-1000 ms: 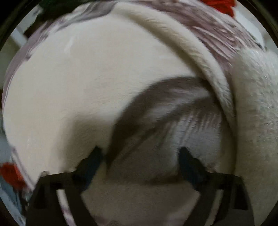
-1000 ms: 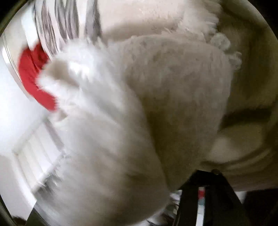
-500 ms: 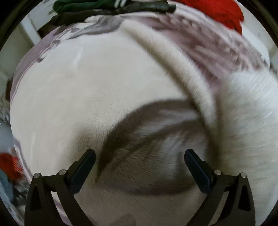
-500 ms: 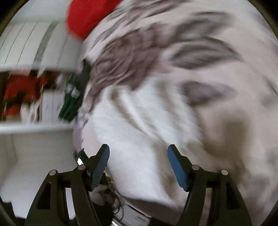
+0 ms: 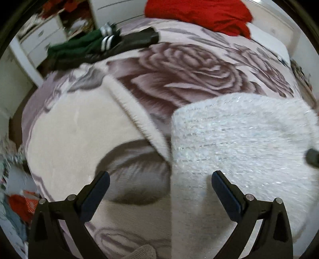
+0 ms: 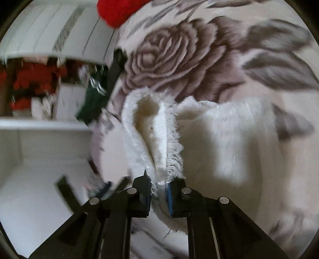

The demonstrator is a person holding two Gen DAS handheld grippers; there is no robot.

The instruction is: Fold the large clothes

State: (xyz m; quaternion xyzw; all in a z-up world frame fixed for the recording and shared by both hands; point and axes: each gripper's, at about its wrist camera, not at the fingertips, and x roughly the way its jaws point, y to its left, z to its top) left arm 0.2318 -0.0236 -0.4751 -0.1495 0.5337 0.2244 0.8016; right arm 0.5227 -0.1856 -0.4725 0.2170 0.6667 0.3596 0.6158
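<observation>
A fluffy white knitted garment [image 5: 235, 143] lies on a bed covered by a cream blanket with a grey-brown rose print [image 5: 179, 73]. My left gripper [image 5: 159, 189] is open and empty, hovering above the blanket at the garment's left edge. My right gripper [image 6: 158, 189] is shut on a bunched edge of the white garment [image 6: 157, 139], whose folded edge stands up between the pads. The rest of the garment [image 6: 219, 139] spreads to the right on the blanket [image 6: 179, 55].
A red garment [image 5: 199, 14] lies at the far end of the bed; it also shows in the right wrist view [image 6: 117, 10]. A green garment with white stripes [image 5: 83, 43] and a dark garment [image 5: 137, 37] lie at the far left. White furniture [image 6: 39, 139] stands beside the bed.
My right gripper was open above the blanket half a second ago and is now shut on the white garment's edge. My left gripper has pulled back, so the garment and far bed show.
</observation>
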